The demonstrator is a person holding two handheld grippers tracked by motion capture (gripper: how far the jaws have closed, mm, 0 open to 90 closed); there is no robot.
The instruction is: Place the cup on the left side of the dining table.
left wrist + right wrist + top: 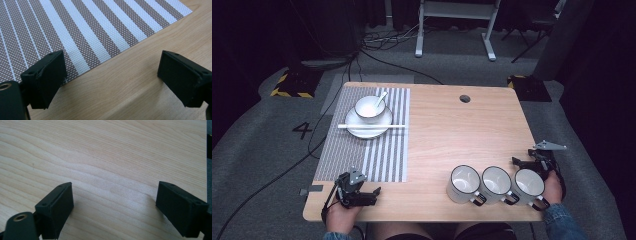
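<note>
We are looking first at the fingers (45, 77) of the left gripper (110, 80): they are standing wide apart with nothing between them, only bare wood and the near corner of the striped placemat (75, 30) lying under the gap. In the high view the left gripper (354, 190) is resting at the near left of the worktop (452, 135), just off the placemat's near edge, with the left hand (343, 216) behind it.

The fingers (56, 207) of the right gripper (112, 210) are likewise spread wide and are holding nothing; we are seeing plain wood grain between them. In the high view the right gripper (539, 161) is sitting at the near right edge of the worktop, with the right hand (553, 189) in a denim sleeve (562, 220) behind it.

Moving outward, three white mugs with dark rims are standing in a row along the near right: the left mug (464, 183), the middle mug (497, 183) and the right mug (530, 185), each touching or just beside its neighbour, handles pointing toward us. The right mug is just beside the right gripper.

Well apart, on the far part of the placemat (377, 150), a white bowl (370, 108) with a spoon (380, 100) in it is sitting on a white plate (368, 126), and a pair of white chopsticks (372, 126) is lying across the plate's near side.
</note>
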